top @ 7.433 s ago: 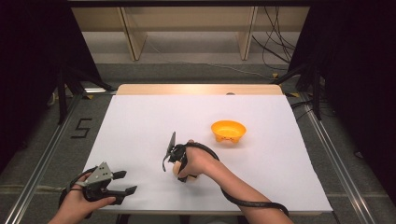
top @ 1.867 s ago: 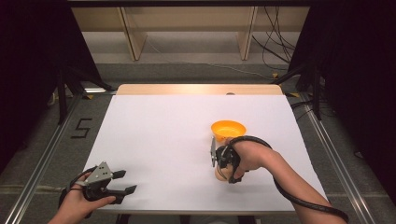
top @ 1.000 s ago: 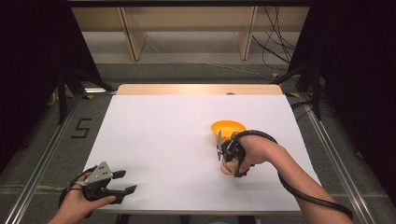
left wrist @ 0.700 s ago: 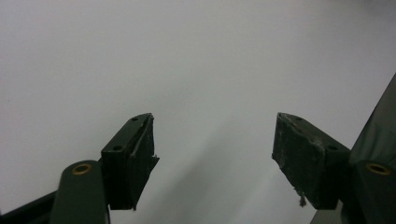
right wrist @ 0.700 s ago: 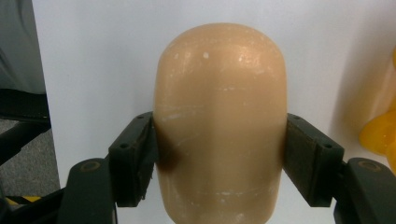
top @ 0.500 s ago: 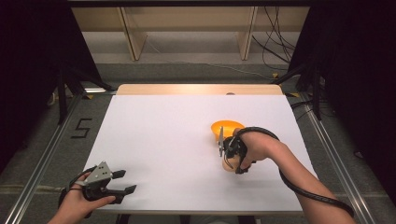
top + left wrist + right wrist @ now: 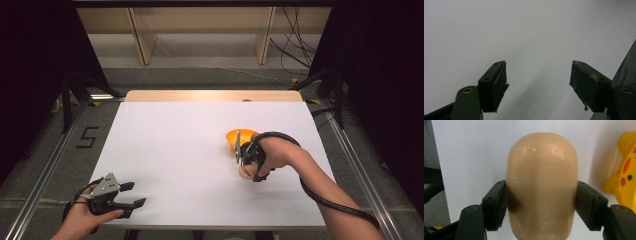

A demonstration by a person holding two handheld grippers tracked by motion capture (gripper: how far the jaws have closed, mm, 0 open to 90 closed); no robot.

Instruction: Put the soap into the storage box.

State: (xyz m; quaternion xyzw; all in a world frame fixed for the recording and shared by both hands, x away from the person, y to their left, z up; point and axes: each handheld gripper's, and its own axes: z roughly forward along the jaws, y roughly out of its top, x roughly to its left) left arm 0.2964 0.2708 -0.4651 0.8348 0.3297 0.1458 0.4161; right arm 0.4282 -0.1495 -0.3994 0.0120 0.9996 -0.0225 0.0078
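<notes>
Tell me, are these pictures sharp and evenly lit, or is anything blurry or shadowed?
High view: bright white table, dark surroundings. Left gripper view: fingers sharp, tabletop featureless with soft shadows. Right gripper view: the tan egg-shaped object is slightly soft, shadowed beside one finger; the yellow bowl is crisp.

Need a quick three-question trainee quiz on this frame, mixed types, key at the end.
1. True or false: the right gripper has its jaws closed on the tan egg-shaped object.
2. Multiple choice: the left gripper holds A) the orange bowl, B) nothing, jaws open over bare table, C) a cable.
3. Short answer: in the high view, which thing lies just beyond the right gripper on the white table?

Key
1. True; both pads press its sides.
2. B.
3. The orange bowl.
</notes>
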